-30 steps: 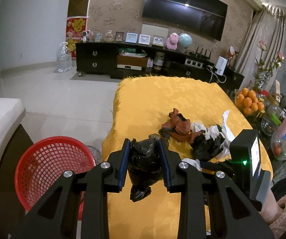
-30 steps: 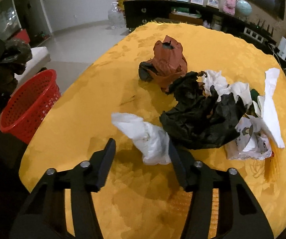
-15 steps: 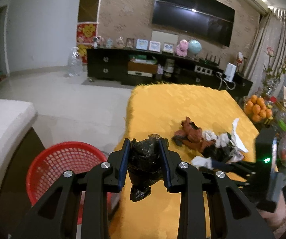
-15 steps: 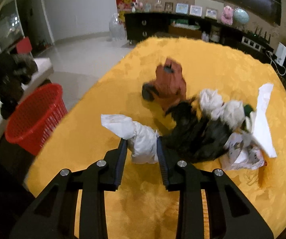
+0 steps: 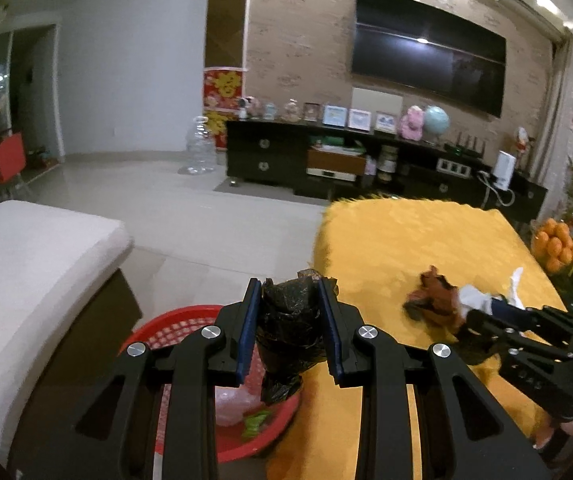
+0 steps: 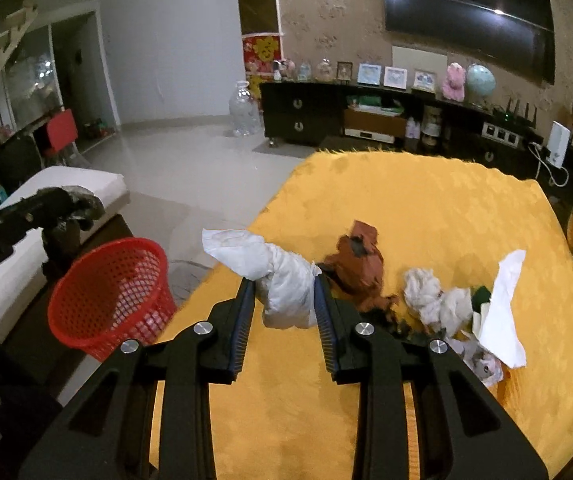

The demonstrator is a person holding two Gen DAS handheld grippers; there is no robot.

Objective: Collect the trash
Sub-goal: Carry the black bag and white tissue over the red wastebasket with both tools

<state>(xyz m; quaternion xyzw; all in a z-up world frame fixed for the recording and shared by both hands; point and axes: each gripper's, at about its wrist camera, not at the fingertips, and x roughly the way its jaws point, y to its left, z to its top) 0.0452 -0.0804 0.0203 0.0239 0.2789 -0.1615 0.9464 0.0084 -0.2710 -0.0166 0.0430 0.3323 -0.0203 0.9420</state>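
The table (image 6: pixel 426 208) under its yellow cloth carries a heap of rubbish, brown paper (image 6: pixel 360 264) nearest the edge that faces the red basket (image 6: pixel 110 292) on the floor, white tissues (image 6: pixel 434 296) farther from it. Over the basket's rim, the left gripper (image 5: pixel 290 320) clamps a black bag (image 5: pixel 288 328). Above that table edge, the right gripper (image 6: pixel 284 300) is closed on a white bag (image 6: pixel 282 284), lifted clear of the cloth.
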